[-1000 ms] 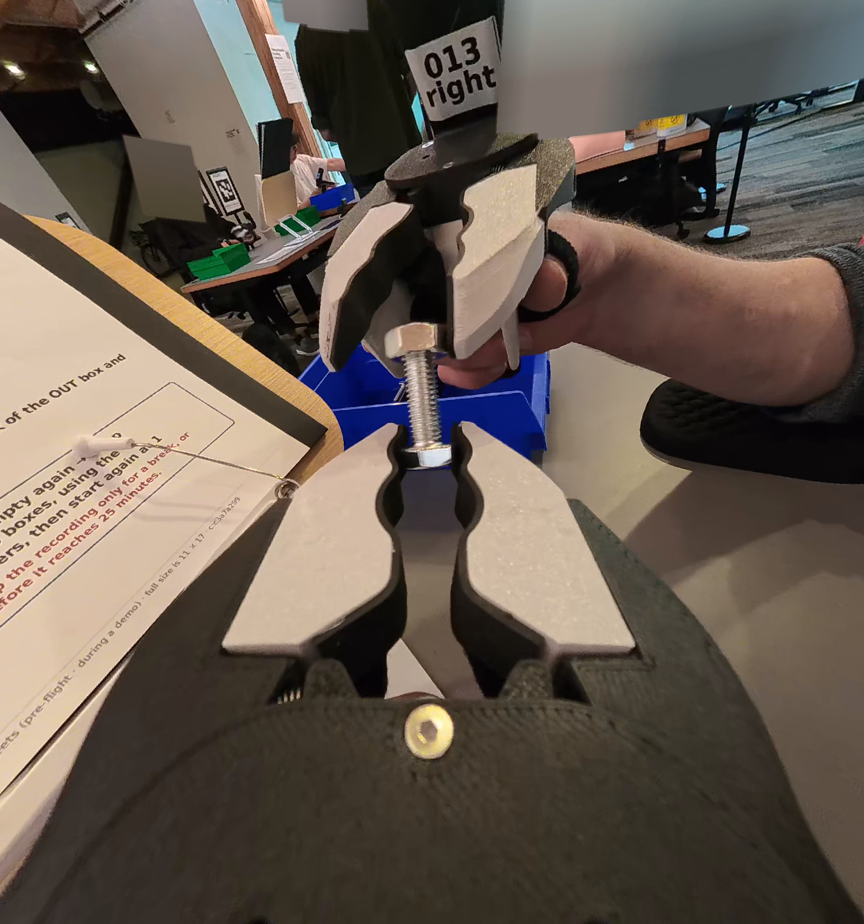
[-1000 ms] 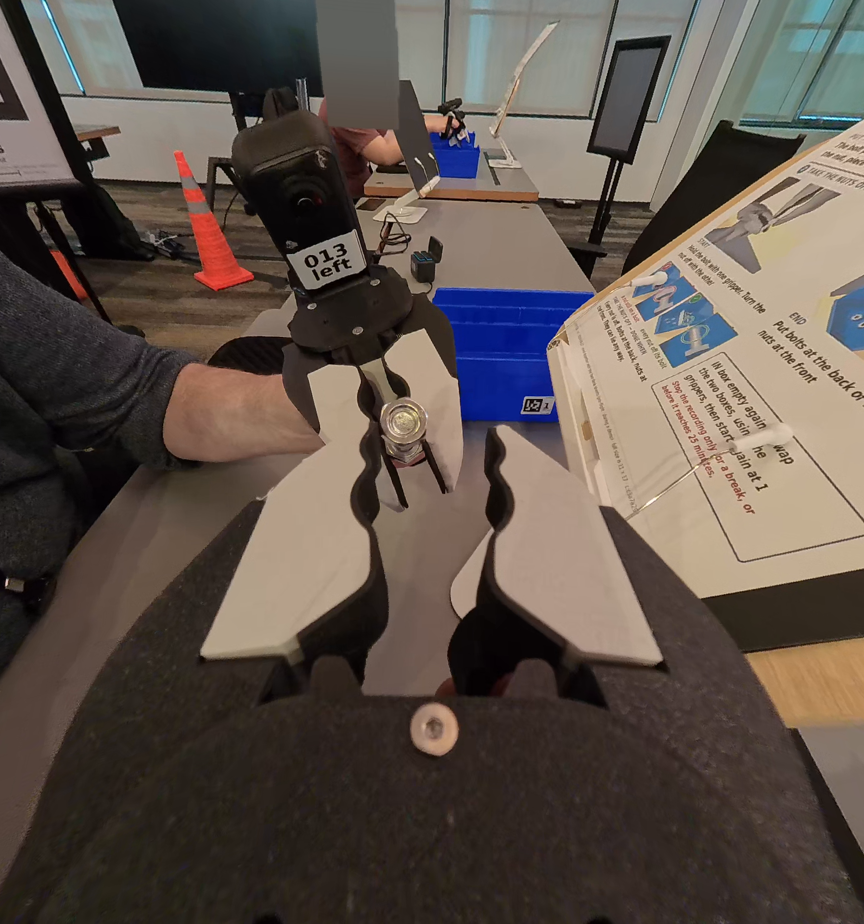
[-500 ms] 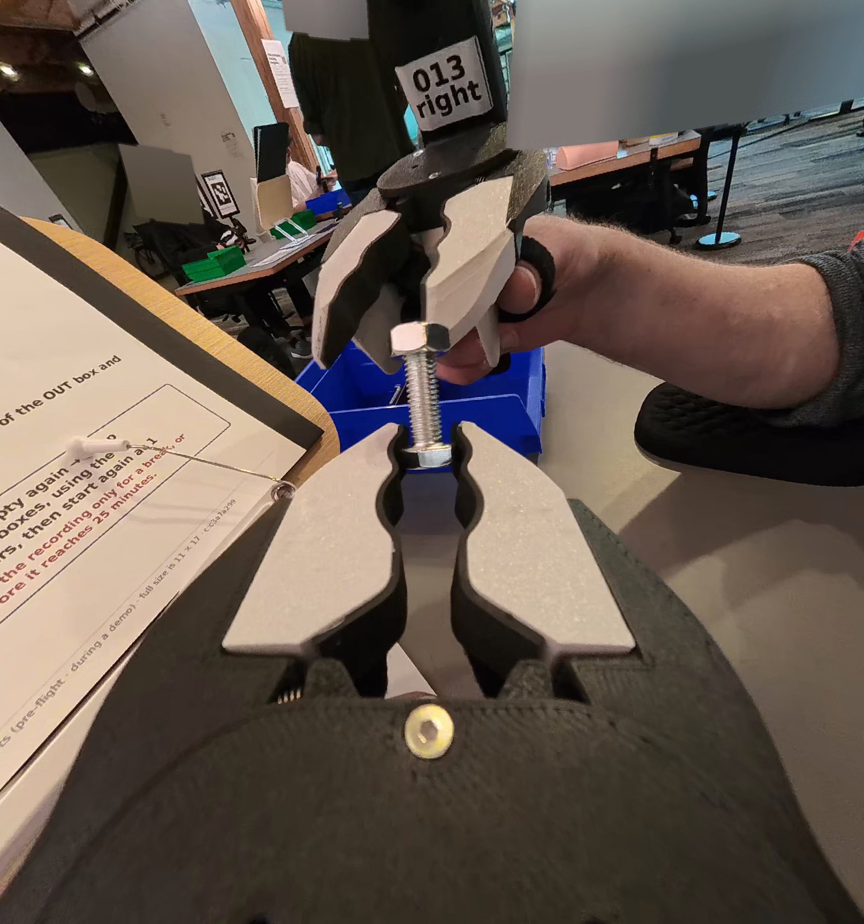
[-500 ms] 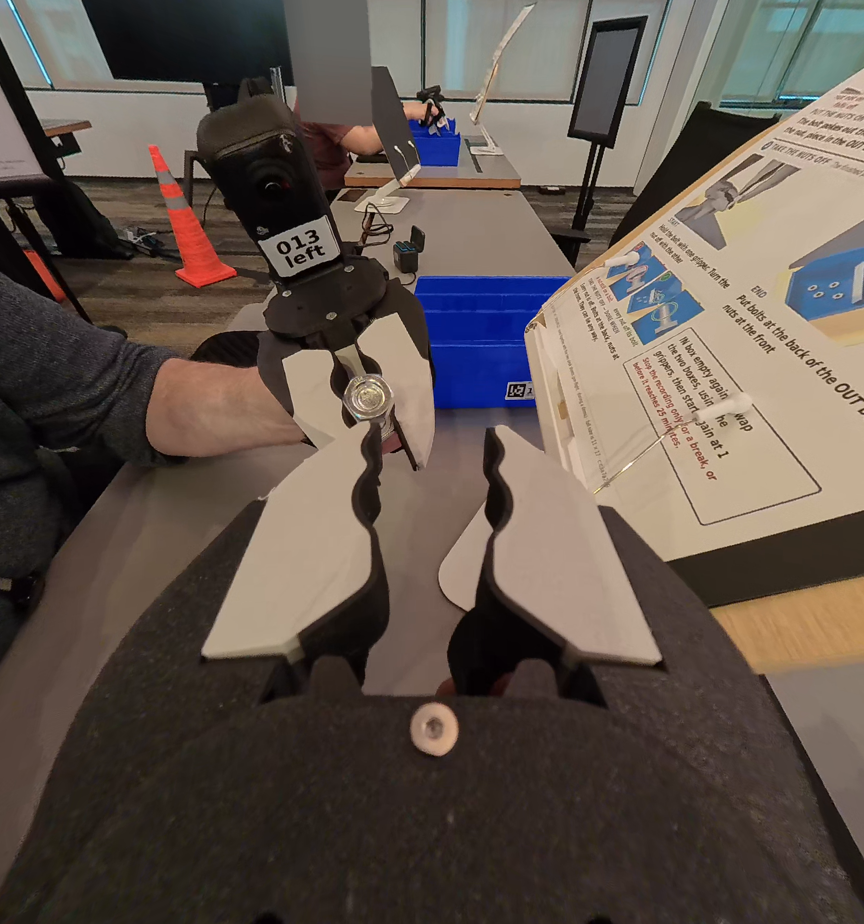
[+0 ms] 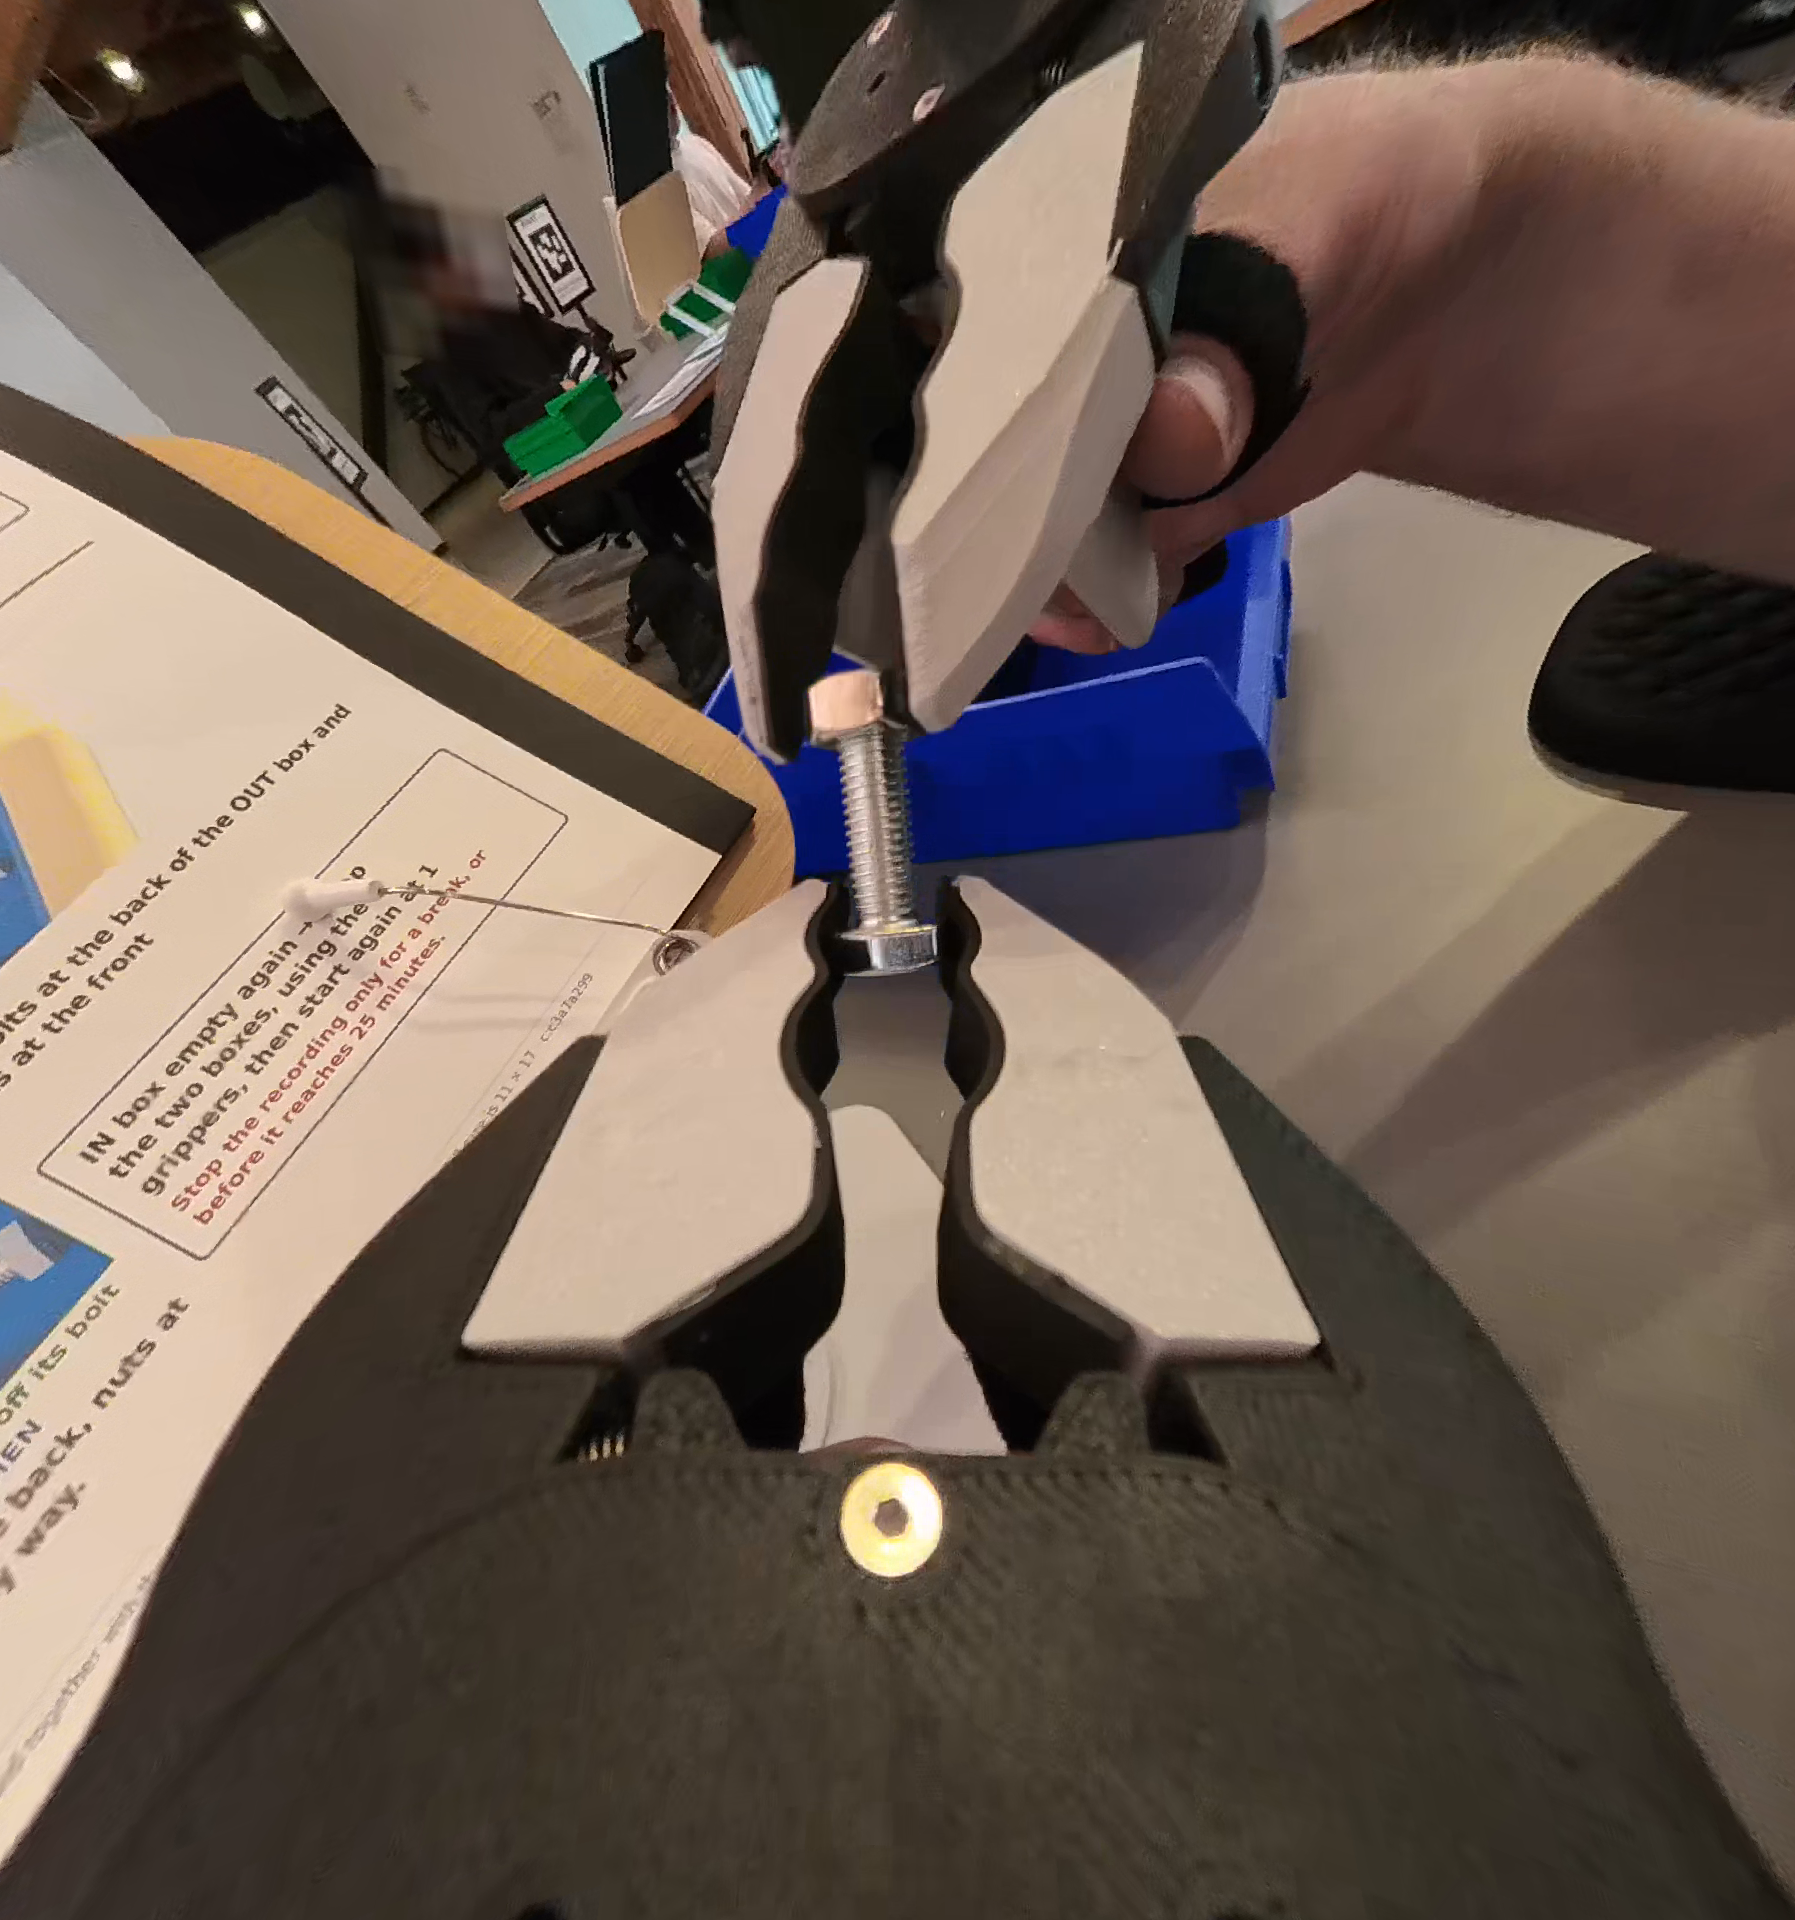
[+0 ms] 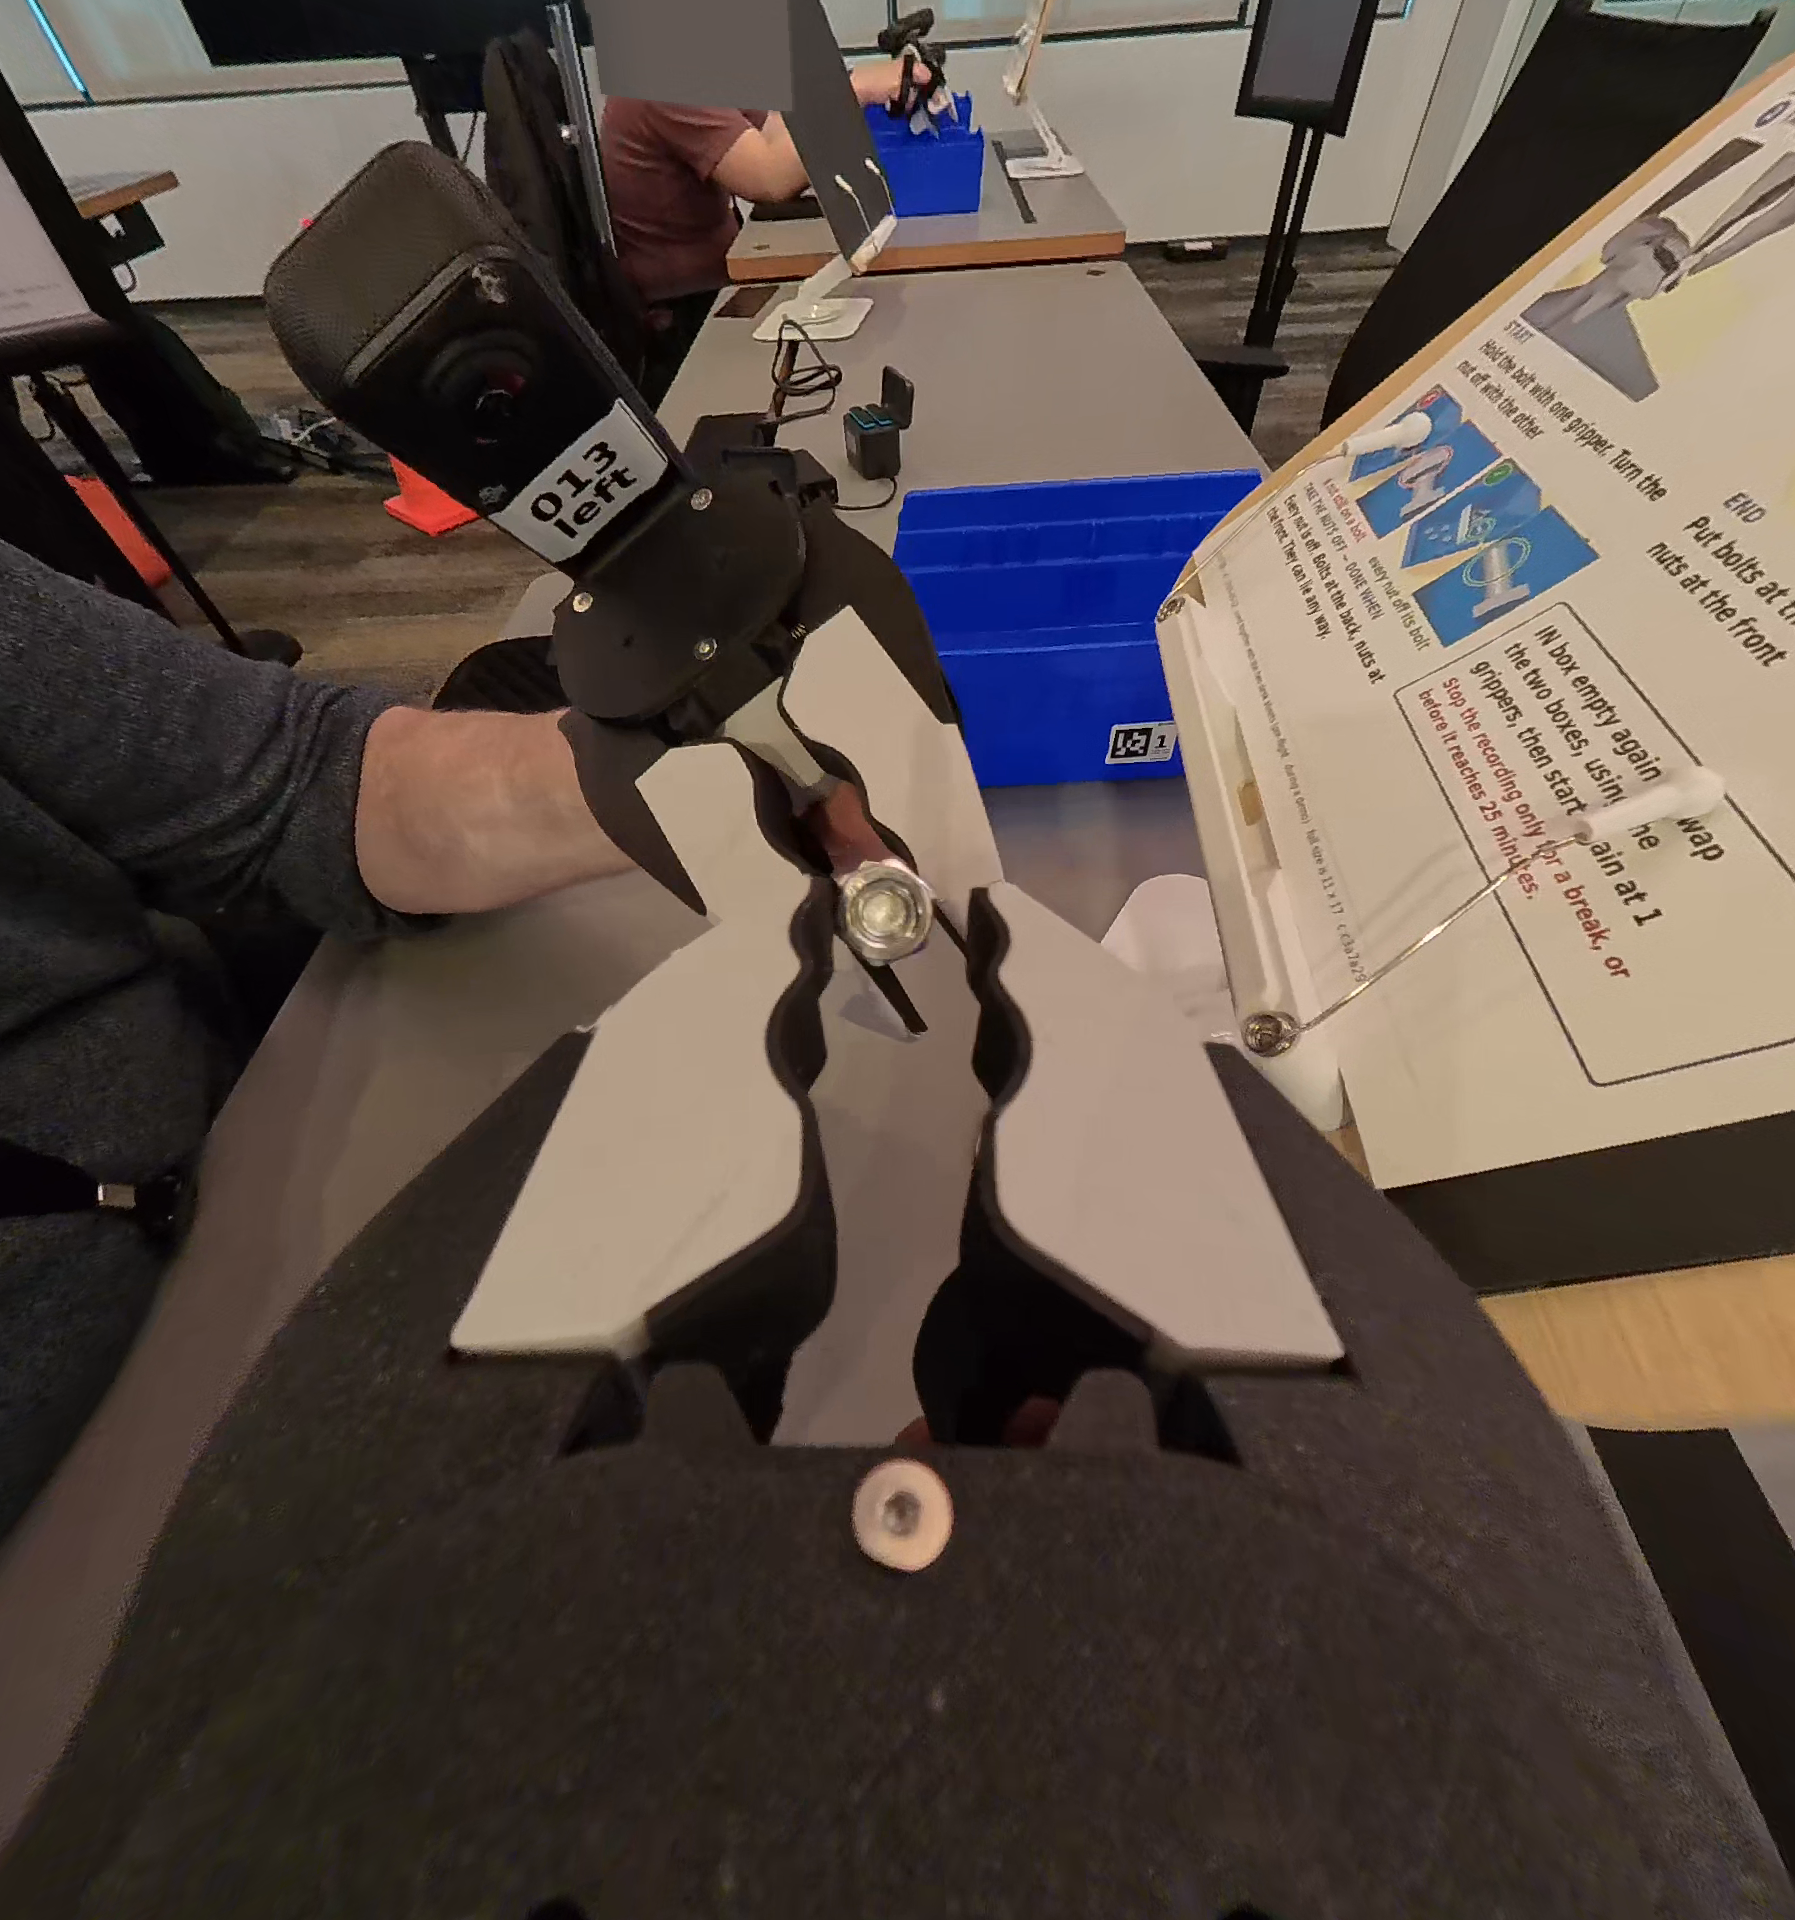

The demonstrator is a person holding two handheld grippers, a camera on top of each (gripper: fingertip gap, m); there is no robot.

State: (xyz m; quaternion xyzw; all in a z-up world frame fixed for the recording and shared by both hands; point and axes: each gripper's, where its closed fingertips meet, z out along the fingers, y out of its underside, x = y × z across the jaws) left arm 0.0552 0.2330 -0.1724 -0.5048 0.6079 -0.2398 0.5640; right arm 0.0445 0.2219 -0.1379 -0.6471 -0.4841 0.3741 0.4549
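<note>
A silver bolt (image 5: 875,831) stands between the two hand-held grippers, above a grey surface (image 5: 1495,1039). The left hand-held gripper (image 5: 885,925) has its jaws nearly closed on the bolt's hexagonal head, which sits in the notch between its black-lined fingertips (image 5: 820,935); both pads press on it, and the threaded shank points away from the camera. At the shank's far end a hex nut (image 5: 847,702) lies between the fingertips of the right hand-held gripper (image 5: 851,686), which comes down from above, held by a hand (image 5: 1444,312). In the right wrist view the right hand-held gripper (image 6: 888,914) is narrowed about the nut (image 6: 882,914); the left pad lies against it, while contact on the right side cannot be told. Behind the bolt stands a blue bin (image 5: 1080,748), and a second blue bin (image 6: 1038,623) shows farther along the surface in the right wrist view. A tilted board with an instruction sheet (image 5: 249,935) under a wire clip (image 5: 477,904) lies beside the grippers.
</note>
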